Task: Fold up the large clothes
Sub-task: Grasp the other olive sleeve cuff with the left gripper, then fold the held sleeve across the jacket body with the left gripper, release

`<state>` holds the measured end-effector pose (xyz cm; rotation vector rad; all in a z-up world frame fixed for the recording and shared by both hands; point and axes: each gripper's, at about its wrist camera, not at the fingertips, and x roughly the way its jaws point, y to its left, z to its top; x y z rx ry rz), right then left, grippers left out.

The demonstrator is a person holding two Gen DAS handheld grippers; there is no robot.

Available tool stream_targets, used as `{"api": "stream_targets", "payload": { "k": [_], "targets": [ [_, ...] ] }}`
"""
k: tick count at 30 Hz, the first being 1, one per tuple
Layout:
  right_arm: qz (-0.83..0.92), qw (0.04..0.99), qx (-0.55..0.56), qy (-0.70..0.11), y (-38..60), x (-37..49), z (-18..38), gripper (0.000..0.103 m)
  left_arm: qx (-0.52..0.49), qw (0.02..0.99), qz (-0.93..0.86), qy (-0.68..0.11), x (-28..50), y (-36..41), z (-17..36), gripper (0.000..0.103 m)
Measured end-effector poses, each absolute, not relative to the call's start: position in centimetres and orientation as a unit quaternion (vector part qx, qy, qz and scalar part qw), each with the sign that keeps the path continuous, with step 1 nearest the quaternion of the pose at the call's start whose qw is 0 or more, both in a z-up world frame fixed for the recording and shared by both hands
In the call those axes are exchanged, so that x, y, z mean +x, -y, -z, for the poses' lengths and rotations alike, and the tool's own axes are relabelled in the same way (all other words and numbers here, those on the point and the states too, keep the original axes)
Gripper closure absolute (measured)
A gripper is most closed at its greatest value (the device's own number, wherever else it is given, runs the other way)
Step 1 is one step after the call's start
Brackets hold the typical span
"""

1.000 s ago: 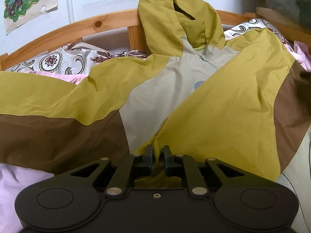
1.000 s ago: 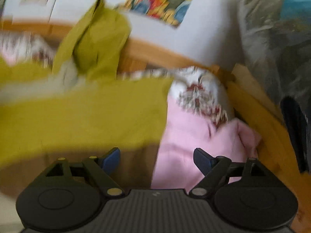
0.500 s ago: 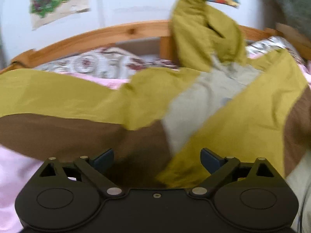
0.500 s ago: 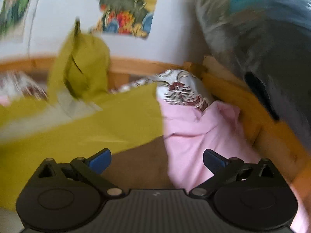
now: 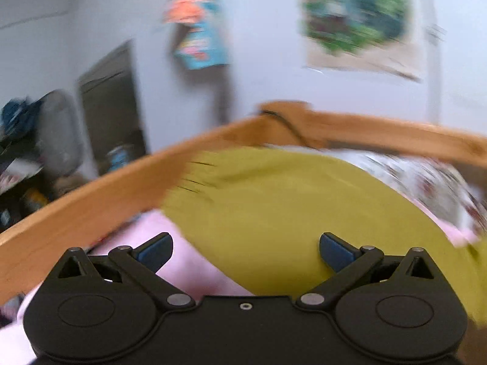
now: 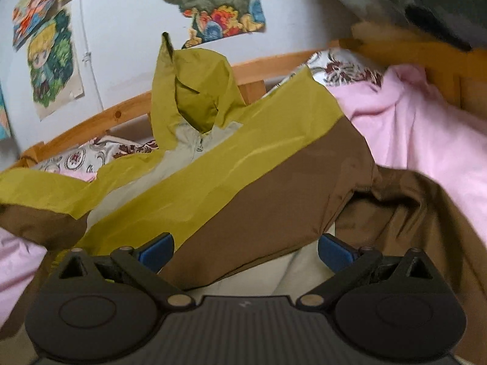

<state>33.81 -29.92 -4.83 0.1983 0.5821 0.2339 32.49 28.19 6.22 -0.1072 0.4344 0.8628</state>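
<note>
Both grippers are seen with jaws spread wide and nothing held: the left gripper [image 5: 245,251] hovers over an olive part of the jacket [image 6: 231,179], and the right gripper [image 6: 245,251] hovers over the brown hem of the folded-over front. The jacket lies on the pink sheet [image 6: 426,140] of the bed, with its hood [image 6: 194,91] propped upright against the headboard [image 6: 121,106].

Risks, as judged:
- The left view is heavily blurred, so the sleeve edge cannot be located from it. A grasp closed now may miss the fabric or catch the sheet beneath.
- The fabric appears smooth and slippery. A shallow pinch may slide off, and the folded panel may spring open.
- Brown fabric is bunched at the right [image 6: 404,200]. If a fold is laid over it, a lump will be trapped.
- The upright hood may topple forward onto the fold if the body is pulled.

Surroundings:
- The wooden side rail [image 5: 91,200] runs close beside the left gripper and limits outward travel.
- A patterned pillow [image 6: 344,67] lies by the headboard.
- Posters [image 6: 213,3] are fixed to the wall.
- Dark furniture [image 5: 109,112] stands beyond the rail; its details cannot be made out.
</note>
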Motion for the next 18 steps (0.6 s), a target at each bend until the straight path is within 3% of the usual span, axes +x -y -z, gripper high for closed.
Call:
{"api": "stream_targets", "payload": {
  "k": [6,8,9,10,12,13,18],
  "targets": [
    [-0.103,0.941,0.11,-0.302,30.3,34.0,5.8,0.0,-0.215,0.864,-0.408,-0.203,31.8,-34.7,-5.9,0.019],
    [-0.103,0.94,0.116,-0.304,30.4,34.0,5.8,0.0,-0.24,0.856,-0.414,-0.199,31.7,-35.2,-5.3,0.029],
    [-0.103,0.939,0.116,-0.306,30.4,34.0,5.7,0.0,-0.243,0.854,-0.416,-0.197,31.8,-35.4,-5.0,0.04],
    [-0.103,0.938,0.114,-0.309,30.4,34.0,5.7,0.0,-0.244,0.854,-0.416,-0.195,31.9,-35.3,-4.9,0.052],
    [-0.101,0.938,0.112,-0.313,30.4,34.0,5.7,0.0,-0.23,0.853,-0.425,-0.196,31.8,-34.7,-5.3,0.067],
    [-0.101,0.938,0.111,-0.313,30.4,34.0,5.6,0.0,-0.222,0.855,-0.426,-0.194,31.7,-34.4,-5.5,0.083],
    [-0.098,0.938,0.114,-0.312,30.6,33.9,5.5,0.0,-0.114,0.872,-0.446,-0.168,32.3,-30.2,-7.7,0.096]
  ]
}}
